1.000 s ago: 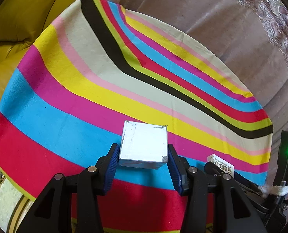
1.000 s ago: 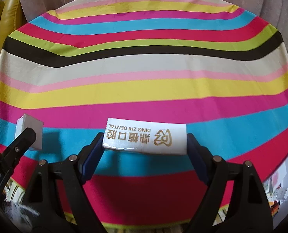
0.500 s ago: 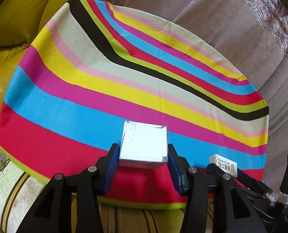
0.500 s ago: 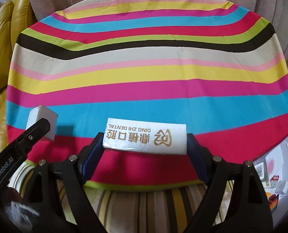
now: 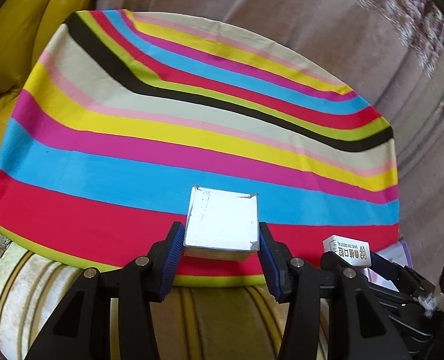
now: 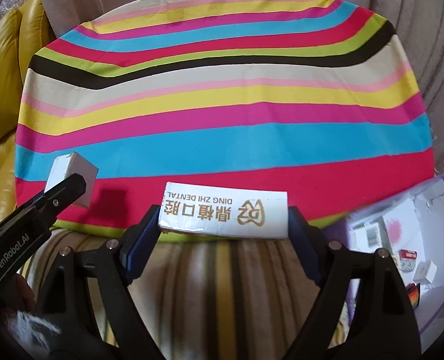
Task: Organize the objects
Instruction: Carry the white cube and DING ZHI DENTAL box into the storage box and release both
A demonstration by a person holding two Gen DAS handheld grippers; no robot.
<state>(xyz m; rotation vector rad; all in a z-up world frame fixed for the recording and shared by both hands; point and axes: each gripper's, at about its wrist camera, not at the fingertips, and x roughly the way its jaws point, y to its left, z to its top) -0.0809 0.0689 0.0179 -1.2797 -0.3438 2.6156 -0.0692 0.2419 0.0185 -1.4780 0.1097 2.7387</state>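
Both tongs withdrawn past striped bench [image 5: 192,138] near edge: my left tongs [image 5: 220,250] clenching white box [image 5: 222,222], right tongs [image 6: 223,225] clenching dental carton [image 6: 224,213]. Risk: loosened squeeze drops either.

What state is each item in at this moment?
Left tool: shut on square box.
Square box: held, lifted off the cloth.
Right tool: shut on dental box.
Dental box: held, closed, label upside down.
Striped cloth: spread flat.
Purple bin: open, small packages inside.

White box [image 5: 222,225], gold-lettered white carton [image 6: 224,214], rainbow-striped cloth [image 5: 162,138].
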